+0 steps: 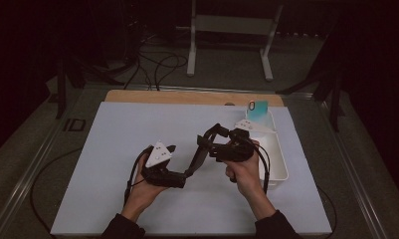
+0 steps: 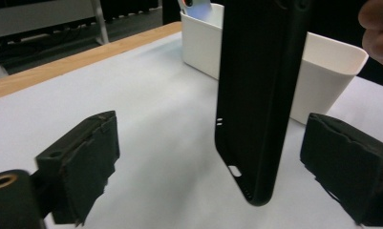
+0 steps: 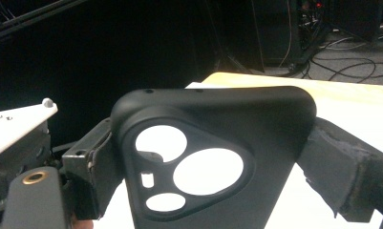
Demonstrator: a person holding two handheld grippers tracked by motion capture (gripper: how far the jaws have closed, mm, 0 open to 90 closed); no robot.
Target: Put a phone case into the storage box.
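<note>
A black phone case (image 1: 198, 157) hangs tilted above the white mat, between the two hands. My right gripper (image 1: 212, 142) is shut on its upper end; in the right gripper view its grey pads (image 3: 344, 167) press both side edges of the case (image 3: 218, 114), whose camera cutout faces the lens. My left gripper (image 1: 183, 178) sits at the case's lower end. Seen from the left gripper view, the case (image 2: 256, 95) hangs edge-on between the wide-spread pads (image 2: 86, 157), touching neither. My left gripper (image 2: 213, 164) is open.
A white bin (image 1: 281, 167) stands at the mat's right edge, just behind the right hand, with a teal item (image 1: 258, 112) at its far end. The bin (image 2: 203, 43) is close behind the case. The white mat (image 1: 137, 129) lies on a wooden table (image 1: 187, 97).
</note>
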